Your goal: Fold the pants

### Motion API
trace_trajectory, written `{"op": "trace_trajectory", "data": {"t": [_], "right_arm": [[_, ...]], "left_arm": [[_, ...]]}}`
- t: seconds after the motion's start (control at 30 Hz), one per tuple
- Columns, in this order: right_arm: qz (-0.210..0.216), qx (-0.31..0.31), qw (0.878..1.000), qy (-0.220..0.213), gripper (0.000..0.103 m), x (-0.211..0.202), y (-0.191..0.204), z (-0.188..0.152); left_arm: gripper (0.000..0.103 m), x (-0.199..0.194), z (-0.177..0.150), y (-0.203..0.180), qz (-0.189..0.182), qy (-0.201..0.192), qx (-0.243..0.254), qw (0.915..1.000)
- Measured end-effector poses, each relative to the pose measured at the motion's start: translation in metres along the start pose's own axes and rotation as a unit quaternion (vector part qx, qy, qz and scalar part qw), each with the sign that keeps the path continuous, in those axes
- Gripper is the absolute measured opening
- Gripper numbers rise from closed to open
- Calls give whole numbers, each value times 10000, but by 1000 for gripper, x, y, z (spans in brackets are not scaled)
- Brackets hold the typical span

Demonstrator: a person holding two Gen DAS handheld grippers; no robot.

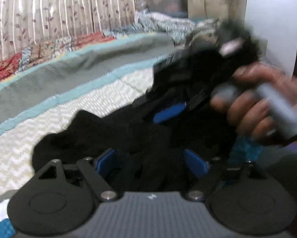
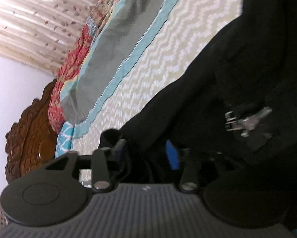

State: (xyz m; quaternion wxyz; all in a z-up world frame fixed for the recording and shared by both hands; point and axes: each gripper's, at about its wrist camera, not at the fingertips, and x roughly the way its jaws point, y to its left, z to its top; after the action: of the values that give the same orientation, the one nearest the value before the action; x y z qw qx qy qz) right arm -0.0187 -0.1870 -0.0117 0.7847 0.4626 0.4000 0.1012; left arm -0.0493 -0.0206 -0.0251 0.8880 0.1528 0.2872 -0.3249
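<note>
Black pants [image 1: 100, 138] lie bunched on the bed's white zigzag quilt [image 1: 39, 138]. My left gripper [image 1: 150, 162], with blue pads [image 1: 106, 160], has black cloth bunched between its fingers. In the left wrist view, the right gripper [image 1: 168, 113] is held by a hand [image 1: 253, 103] at the right and clamps the pants above the bed. In the right wrist view, the pants [image 2: 218, 75] fill the right side, with a metal clasp [image 2: 245, 123] showing. My right gripper [image 2: 146, 152] holds the black cloth between its blue pads [image 2: 172, 154].
The quilt has teal and grey bands [image 1: 69, 73] and a red patchwork edge [image 1: 5, 67]. Flowered curtains [image 1: 59, 13] hang behind. Rumpled bedding [image 1: 164, 23] lies at the far end. A carved wooden headboard [image 2: 29, 138] shows in the right wrist view.
</note>
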Motion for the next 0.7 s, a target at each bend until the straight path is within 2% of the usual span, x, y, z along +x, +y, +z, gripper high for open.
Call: {"op": "trace_trajectory", "data": {"t": [0.03, 0.1, 0.17, 0.23, 0.27, 0.33, 0.37, 0.43, 0.5, 0.57, 0.63, 0.7], "right_arm": [[58, -60, 9999, 56, 66, -1, 1, 1], [130, -284, 9993, 220, 75, 13, 13, 1], [99, -692, 9967, 412, 76, 25, 25, 4], [-25, -949, 9930, 698, 75, 45, 33, 2], [-57, -1004, 9910, 879, 70, 53, 37, 0], [-176, -1408, 9851, 973, 31, 59, 52, -11], [-249, -1671, 9813, 927, 24, 58, 60, -15], [-20, -1726, 9822, 743, 21, 42, 68, -16], [165, -1924, 9808, 262, 21, 14, 78, -14], [188, -2245, 9739, -263, 21, -14, 82, -14], [-58, -2332, 9705, -608, 21, -31, 74, -13], [-566, -2159, 9728, -615, 23, -28, 54, -12]], "left_arm": [[84, -15, 0, 8, -17, -85, -166, 9998], [86, -41, -2, 33, 50, -267, -635, 9976], [90, -64, -8, 61, 238, -420, -1302, 9903], [91, -76, -17, 86, 440, -436, -2007, 9777], [91, -80, -23, 100, 527, -398, -2363, 9694], [89, -85, -32, 113, 649, -313, -2859, 9556], [88, -85, -37, 121, 685, -263, -3084, 9484], [87, -81, -36, 131, 637, -245, -3333, 9403], [87, -75, -31, 137, 544, -284, -3444, 9368], [87, -66, -21, 135, 431, -346, -3436, 9375], [87, -54, -13, 126, 313, -360, -3353, 9409], [86, -38, -3, 114, 203, -299, -3180, 9474]]}}
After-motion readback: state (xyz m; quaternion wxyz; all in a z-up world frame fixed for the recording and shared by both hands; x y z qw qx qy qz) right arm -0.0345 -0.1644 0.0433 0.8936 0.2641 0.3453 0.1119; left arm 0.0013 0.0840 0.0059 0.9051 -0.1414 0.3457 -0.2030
